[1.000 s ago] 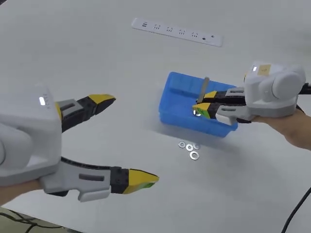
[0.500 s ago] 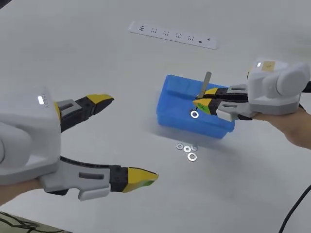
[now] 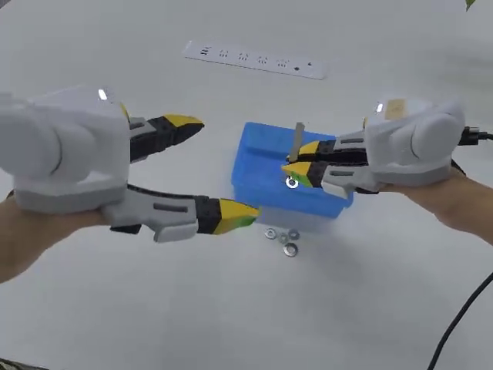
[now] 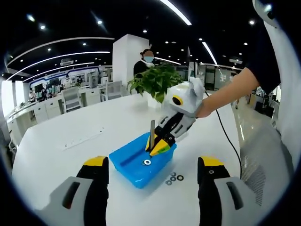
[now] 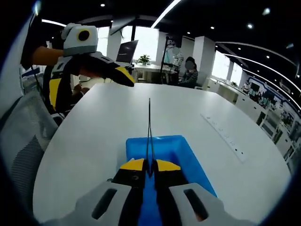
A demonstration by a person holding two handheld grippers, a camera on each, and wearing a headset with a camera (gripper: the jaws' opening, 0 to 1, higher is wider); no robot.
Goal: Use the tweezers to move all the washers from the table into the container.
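A blue container [image 3: 254,137] stands mid-table, also seen in the left gripper view as a blue container [image 4: 123,162]. One washer [image 3: 291,183] lies inside it. Several washers [image 3: 282,237] rest on the table just in front of the container. My right gripper [image 3: 296,165] hovers over the container, shut on the grey tweezers [image 3: 298,139], which stick out past its tips. In the right gripper view the tweezers [image 5: 149,127] point forward over the container [image 5: 176,148]. To the left of the container my left gripper [image 3: 216,171] is open and holds nothing.
A white power strip [image 3: 254,60] lies behind the container. A black cable [image 3: 462,324] trails at the right edge. The table is white and wide, with a potted plant [image 4: 155,82] at its far side. People are in the background.
My left gripper has lifted and come closer to the container, still open. The right gripper stays over the container with the tweezers. The head camera has shifted.
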